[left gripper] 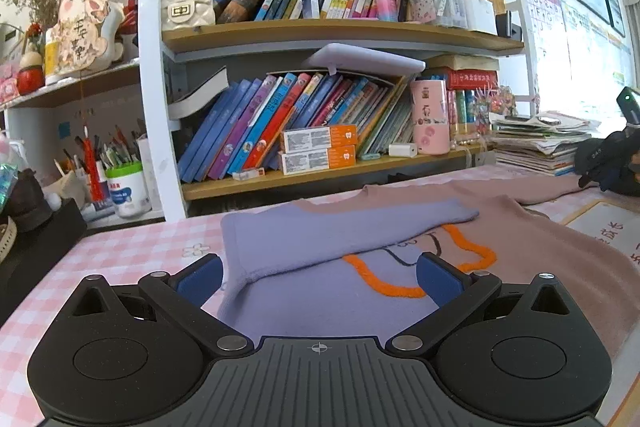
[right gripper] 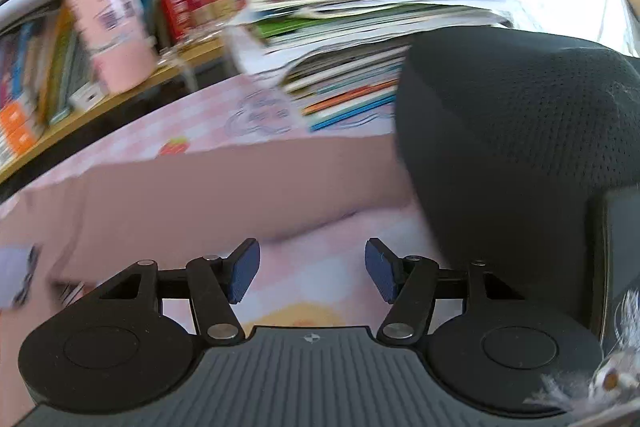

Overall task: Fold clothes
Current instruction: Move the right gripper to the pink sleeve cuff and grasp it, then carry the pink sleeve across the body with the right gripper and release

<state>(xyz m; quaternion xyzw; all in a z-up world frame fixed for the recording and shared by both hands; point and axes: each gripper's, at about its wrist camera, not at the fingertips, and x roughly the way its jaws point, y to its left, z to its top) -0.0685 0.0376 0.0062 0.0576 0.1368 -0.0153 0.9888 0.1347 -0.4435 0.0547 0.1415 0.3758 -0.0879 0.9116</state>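
Closest to me in the left wrist view, my left tongs (left gripper: 319,277) stand wide apart with nothing between the blue pads (left gripper: 199,277), poised low over the near edge of the sweater (left gripper: 540,247). The sweater lies flat on the table (left gripper: 120,259), which wears a pink checked cloth; its near half is lavender, its far half dusty pink, and an orange fuzzy outline (left gripper: 400,287) runs across the front between my fingertips. One lavender sleeve (left gripper: 340,231) is folded across the chest, its cuff pointing to the right. The pink sleeve (left gripper: 480,189) stretches away toward the far right, where my right tongs (left gripper: 600,167) show as a dark shape at its end. Behind the sweater stands a bookshelf (left gripper: 340,35) crowded with books, a pink tin (left gripper: 430,117) and two orange boxes (left gripper: 318,149), with a stack of papers (left gripper: 540,143) beside it. In the right wrist view, which is blurred, my right tongs (right gripper: 312,271) are also open and empty, held just above the checked cloth. Just past them lies the pink sleeve (right gripper: 240,187), spread across the table. A large black mesh object (right gripper: 520,147) sits close on the right; I cannot tell what it is. Farther off are the paper stack (right gripper: 360,27) and the pink tin (right gripper: 116,31).
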